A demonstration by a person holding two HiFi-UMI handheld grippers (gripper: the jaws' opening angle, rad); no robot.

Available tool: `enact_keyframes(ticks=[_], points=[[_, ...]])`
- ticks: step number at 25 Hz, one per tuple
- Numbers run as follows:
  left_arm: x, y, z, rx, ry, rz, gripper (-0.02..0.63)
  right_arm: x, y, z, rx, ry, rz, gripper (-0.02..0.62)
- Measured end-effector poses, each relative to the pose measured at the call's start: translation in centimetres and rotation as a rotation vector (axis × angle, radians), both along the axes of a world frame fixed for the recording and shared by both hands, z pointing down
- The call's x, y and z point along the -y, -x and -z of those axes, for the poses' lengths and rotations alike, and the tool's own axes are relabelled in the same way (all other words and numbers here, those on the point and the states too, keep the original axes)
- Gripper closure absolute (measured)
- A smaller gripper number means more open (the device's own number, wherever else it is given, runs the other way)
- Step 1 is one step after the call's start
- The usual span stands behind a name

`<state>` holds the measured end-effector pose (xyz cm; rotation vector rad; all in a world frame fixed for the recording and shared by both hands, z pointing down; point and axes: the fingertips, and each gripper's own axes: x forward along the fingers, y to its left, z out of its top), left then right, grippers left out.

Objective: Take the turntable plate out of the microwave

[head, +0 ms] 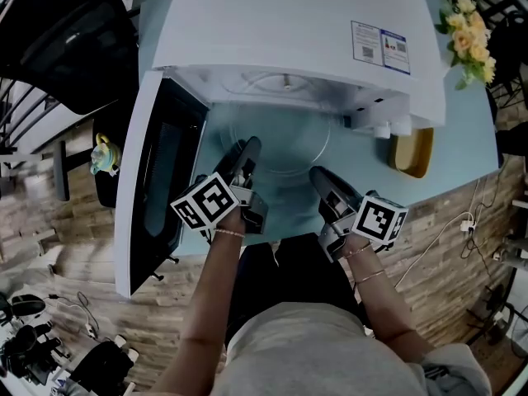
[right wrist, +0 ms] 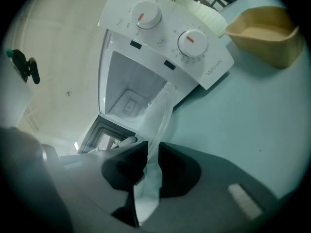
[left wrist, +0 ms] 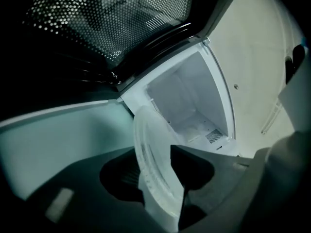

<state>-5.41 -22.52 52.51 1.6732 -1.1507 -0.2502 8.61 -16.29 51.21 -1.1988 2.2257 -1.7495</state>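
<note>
The clear glass turntable plate point(head: 280, 143) hangs just in front of the open white microwave point(head: 289, 23), over the pale blue table point(head: 450, 143). My left gripper point(head: 250, 147) is shut on the plate's left rim and my right gripper point(head: 318, 174) is shut on its right rim. In the left gripper view the plate point(left wrist: 148, 164) stands edge-on between the left gripper's point(left wrist: 158, 176) jaws, with the empty oven cavity point(left wrist: 189, 106) behind it. The right gripper view shows the plate point(right wrist: 159, 113) pinched in the right gripper point(right wrist: 148, 154), below the microwave's dials point(right wrist: 192, 41).
The microwave door point(head: 153, 180) stands swung open to the left, close beside my left gripper. A tan bowl point(head: 412, 151) sits on the table right of the microwave, with a bunch of flowers point(head: 470, 27) behind it. The table's near edge lies under my arms.
</note>
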Motion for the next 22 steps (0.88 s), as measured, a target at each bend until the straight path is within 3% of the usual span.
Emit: enact_keyframes(ticks=[3,15,19,22], points=[[-0.7,0.0,-0.4,-0.042,0.04,0.039,0.466,-0.8,-0.7,-0.8,-0.022,0.016,-0.002,0.503],[-2.6,0.1,-0.5,-0.107,0.074,0.079,0.491,0.3,-1.7,-1.3,-0.047,-0.046,0.031,0.505],[-3.2,-0.4,-0.4,-0.118,0.081,0.015,0.495,2.2,-2.0,-0.9,-0.038,-0.085,0.031,0.418],[-3.5,-0.5,-0.3,-0.112,0.081,0.005,0.495,4.1,-2.1,-1.0,-0.011,-0.103,0.041,0.399]])
